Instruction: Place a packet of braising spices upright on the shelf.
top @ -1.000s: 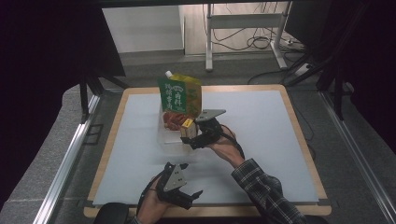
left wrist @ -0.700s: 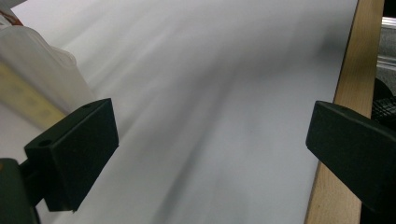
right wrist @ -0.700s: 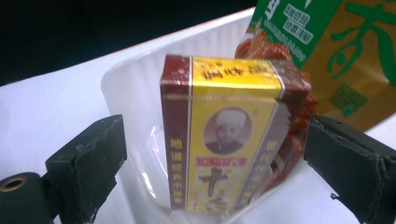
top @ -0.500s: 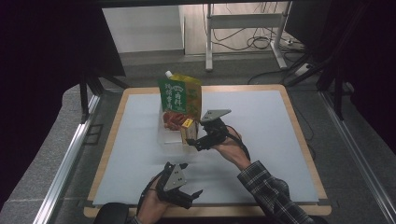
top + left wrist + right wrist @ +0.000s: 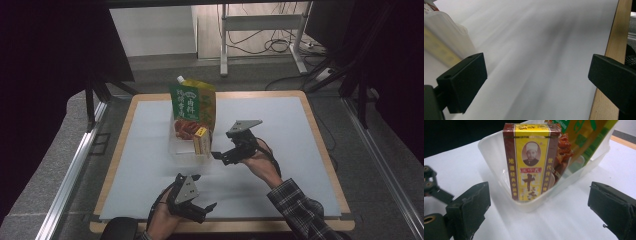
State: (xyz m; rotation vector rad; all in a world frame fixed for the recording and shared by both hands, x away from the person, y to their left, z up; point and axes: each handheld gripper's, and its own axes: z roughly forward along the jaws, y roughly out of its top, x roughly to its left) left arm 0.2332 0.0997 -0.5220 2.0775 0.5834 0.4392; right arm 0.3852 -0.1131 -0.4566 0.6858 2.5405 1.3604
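Note:
A clear plastic container [image 5: 181,151] stands on the white mat. It holds a green and yellow spouted pouch [image 5: 193,101], a red snack pack [image 5: 184,127] and a yellow and brown box [image 5: 201,140] standing upright at its near corner. In the right gripper view the box [image 5: 531,161] faces me inside the container [image 5: 489,151], with the pouch [image 5: 584,133] behind it. My right gripper [image 5: 539,212] is open, a short way back from the container with nothing between the jaws, and it sits just right of the container [image 5: 217,155]. My left gripper [image 5: 202,210] is open near the front edge, jaws wide [image 5: 536,82] over bare mat.
The white mat [image 5: 280,125] lies on a wooden board with a raised edge [image 5: 320,145]; that edge [image 5: 616,45] is close on the left gripper's right. A blurred container [image 5: 447,35] sits at that view's upper left. Metal rails and dark floor surround the table.
My right gripper has drawn back to the right, away from the yellow box, which stays upright in the container. The left gripper has hardly shifted.

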